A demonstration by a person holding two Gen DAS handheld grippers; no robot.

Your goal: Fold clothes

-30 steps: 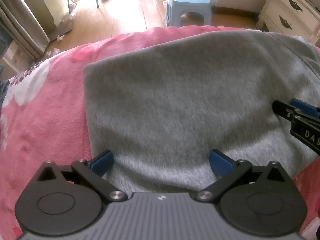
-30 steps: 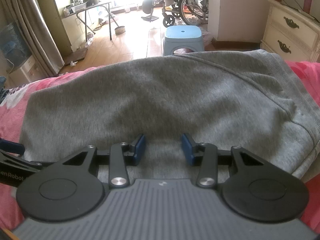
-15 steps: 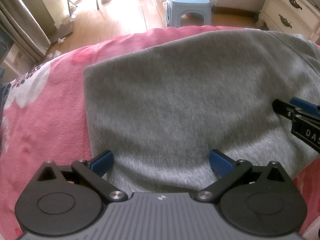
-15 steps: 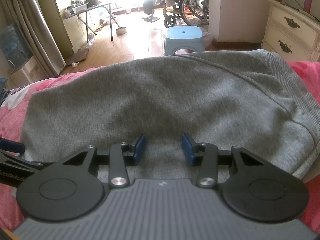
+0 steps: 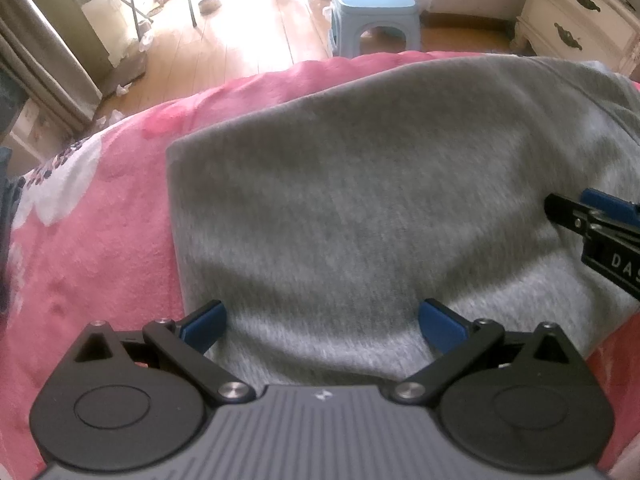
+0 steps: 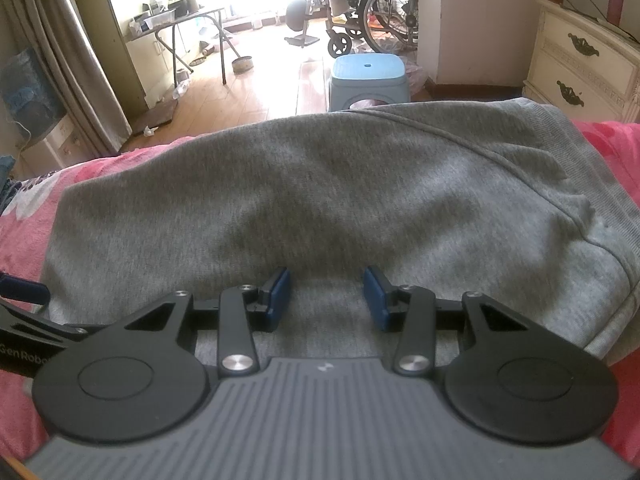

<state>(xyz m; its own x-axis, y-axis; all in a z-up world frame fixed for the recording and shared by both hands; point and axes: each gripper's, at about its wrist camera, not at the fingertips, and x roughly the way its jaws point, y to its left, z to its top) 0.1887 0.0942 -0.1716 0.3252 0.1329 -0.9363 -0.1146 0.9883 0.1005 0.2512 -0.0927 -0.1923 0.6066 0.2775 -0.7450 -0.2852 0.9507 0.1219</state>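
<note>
You are holding two black two-finger grippers with blue pads over a grey knitted sweatshirt (image 5: 380, 208) that is lying spread flat on a pink flower-patterned fleece blanket (image 5: 92, 248) covering a bed.

Your left gripper (image 5: 322, 322) is sitting over the near edge of the grey sweatshirt, close to its left side. Its fingers are spread wide apart, with grey cloth showing in the gap between them, and they are clasping nothing. The straight left edge of the garment is running away from you just beside the left finger, with pink blanket beyond it. At the right edge of this view, the tip of your other gripper is resting over the cloth.

Your right gripper (image 6: 326, 298) is sitting over the same near edge, further to the right. Its fingers are parted by a narrower gap, released, with grey fabric visible between the pads and nothing pinched. The ribbed hem band (image 6: 600, 184) of the sweatshirt is curving along the garment's right side, and a seam is crossing the far right portion.

Beyond the bed, a light blue plastic stool (image 6: 368, 78) is standing on a wooden floor. A cream-coloured dresser with dark ornate handles (image 6: 580, 64) is standing to the right, and a wheelchair (image 6: 372, 12) is parked in the bright background.
</note>
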